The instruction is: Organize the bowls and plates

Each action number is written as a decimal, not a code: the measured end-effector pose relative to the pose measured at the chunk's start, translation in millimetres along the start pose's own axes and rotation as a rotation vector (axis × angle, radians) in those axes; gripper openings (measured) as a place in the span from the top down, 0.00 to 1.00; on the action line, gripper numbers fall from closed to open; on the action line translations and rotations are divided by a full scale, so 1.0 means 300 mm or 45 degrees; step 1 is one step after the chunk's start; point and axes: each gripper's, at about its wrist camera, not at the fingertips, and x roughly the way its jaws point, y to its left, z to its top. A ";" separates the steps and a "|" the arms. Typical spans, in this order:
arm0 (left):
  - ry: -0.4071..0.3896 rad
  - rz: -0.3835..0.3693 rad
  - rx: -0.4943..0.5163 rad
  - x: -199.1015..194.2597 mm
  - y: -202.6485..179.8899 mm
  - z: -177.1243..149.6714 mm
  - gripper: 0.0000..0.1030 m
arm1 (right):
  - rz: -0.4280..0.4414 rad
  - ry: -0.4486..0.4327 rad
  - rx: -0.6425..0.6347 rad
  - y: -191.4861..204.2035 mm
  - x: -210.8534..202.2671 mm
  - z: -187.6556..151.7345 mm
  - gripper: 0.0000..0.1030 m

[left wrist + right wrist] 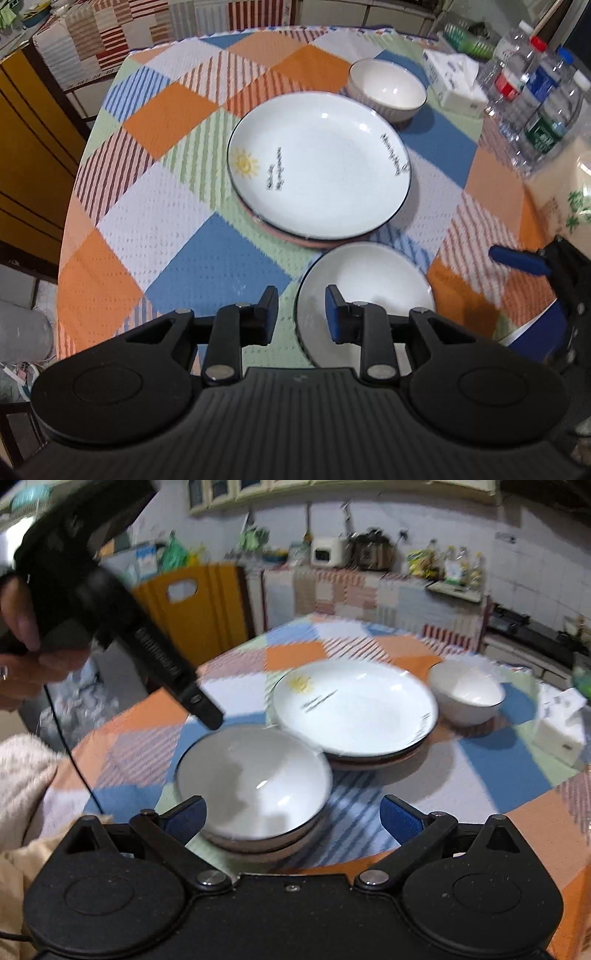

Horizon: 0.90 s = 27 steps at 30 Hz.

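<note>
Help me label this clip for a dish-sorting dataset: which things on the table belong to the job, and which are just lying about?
Job:
- large white sun-printed plate, stacked on a pinkish plate
- near white dark-rimmed bowl
- far white bowl

Lying about:
- white tissue box
- clear plastic water bottles
- patchwork tablecloth

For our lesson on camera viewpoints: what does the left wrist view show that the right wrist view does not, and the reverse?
Only the left wrist view shows the water bottles and the left hand-held gripper with nothing between its fingers. Only the right wrist view shows the kitchen counter, the person's hand and the open right hand-held gripper. Both show the sun plate, the near bowl, the far bowl and the tissue box.
</note>
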 end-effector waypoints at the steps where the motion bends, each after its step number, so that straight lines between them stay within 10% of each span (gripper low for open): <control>1: -0.006 -0.009 0.002 -0.004 -0.003 0.014 0.71 | -0.004 -0.021 0.017 -0.025 -0.012 0.009 0.01; 8: -0.106 -0.029 0.059 -0.008 -0.047 0.124 0.58 | -0.168 -0.251 0.128 -0.238 -0.048 0.077 0.01; 11: -0.186 0.061 0.142 0.006 -0.082 0.157 0.37 | -0.197 -0.305 0.144 -0.318 -0.026 0.103 0.01; 27: -0.276 -0.130 0.147 0.248 -0.104 0.499 0.26 | -0.339 0.046 0.082 -0.571 0.379 0.192 0.02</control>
